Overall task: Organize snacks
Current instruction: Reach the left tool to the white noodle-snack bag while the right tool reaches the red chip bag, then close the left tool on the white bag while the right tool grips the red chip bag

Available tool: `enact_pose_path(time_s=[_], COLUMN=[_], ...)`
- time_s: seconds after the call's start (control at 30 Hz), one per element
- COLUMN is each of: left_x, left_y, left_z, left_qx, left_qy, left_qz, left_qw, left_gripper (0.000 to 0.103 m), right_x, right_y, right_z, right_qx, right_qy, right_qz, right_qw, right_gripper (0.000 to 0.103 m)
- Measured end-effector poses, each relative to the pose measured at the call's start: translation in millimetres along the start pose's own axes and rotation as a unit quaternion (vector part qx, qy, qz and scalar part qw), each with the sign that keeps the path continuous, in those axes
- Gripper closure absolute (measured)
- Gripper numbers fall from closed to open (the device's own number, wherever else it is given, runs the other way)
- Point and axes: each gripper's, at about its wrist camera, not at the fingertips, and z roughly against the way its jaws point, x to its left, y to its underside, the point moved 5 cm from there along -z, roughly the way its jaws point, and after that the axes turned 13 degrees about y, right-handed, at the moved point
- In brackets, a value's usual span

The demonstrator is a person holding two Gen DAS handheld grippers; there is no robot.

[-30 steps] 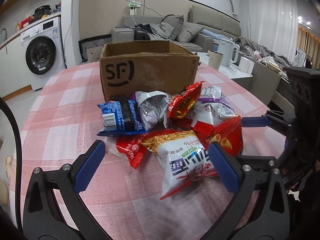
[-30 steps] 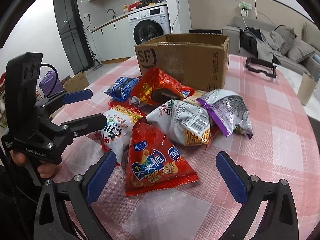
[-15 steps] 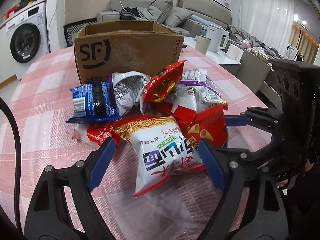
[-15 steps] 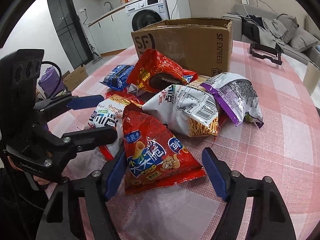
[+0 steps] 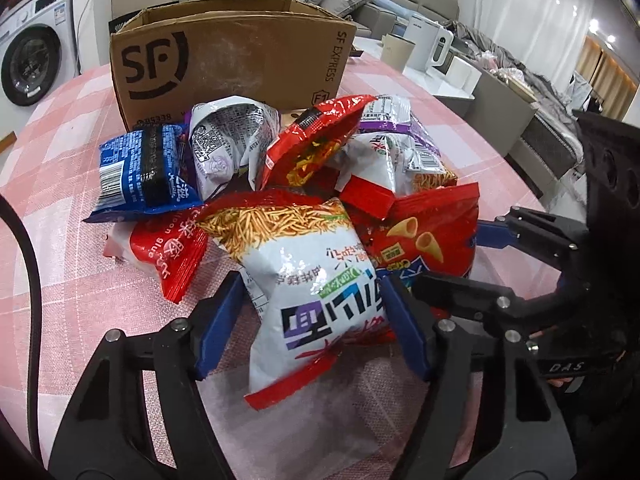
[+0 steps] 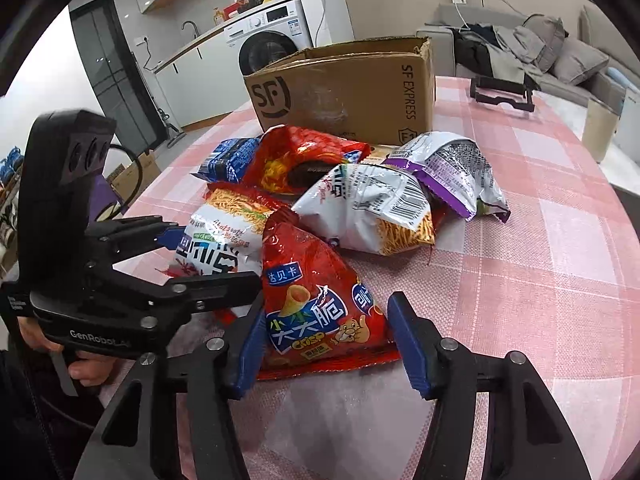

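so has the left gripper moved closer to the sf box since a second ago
Yes. The left gripper has come forward toward the SF cardboard box, jaws closing around the white noodle snack bag.

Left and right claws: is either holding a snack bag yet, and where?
Neither holds yet. Left claw is closing around the white noodle bag's lower end; right claw, the red cone-snack bag's.

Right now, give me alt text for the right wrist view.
The right gripper is closing around a red cone-crisp bag at the near edge of a snack pile. Behind stands an open SF Express cardboard box on a pink checked tablecloth.
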Motion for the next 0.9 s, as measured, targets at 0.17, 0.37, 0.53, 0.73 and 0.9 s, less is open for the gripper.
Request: enact_pose_path(time_s=[0.17,0.37,0.53,0.73,0.9], left_x=[0,-4,-7,-11,-12], left_y=[-1,1,3,8,13], left_z=[-8,-1,2,14,28], left_qx=[-0.002,-0.008,-0.011,-0.022,-0.033], left_qy=[-0.006,-0.004,0.004,0.007,0.006], left_qz=[0.0,-0.002,0.001,0.0,-0.002], left_qw=[1.0,1.0,0.9999,0.9997,0.9994], left_gripper=[0.046,0.053,0.055,0.055,0.055], right_x=[-2,-2,-2,-3,-4], right_y=[0,1,1,1,0], right_z=[0,4,6,9,16], right_qx=[-0.001,-0.004,-0.007,-0.009,-0.017], right_qy=[-0.007,-0.02,-0.029,-0.039,-0.052], right_qz=[-0.005,-0.01,-0.014,-0.019,-0.026], right_qw=[1.0,1.0,0.999,0.999,0.998], right_gripper=[0.046,0.051,0.052,0.052,0.052])
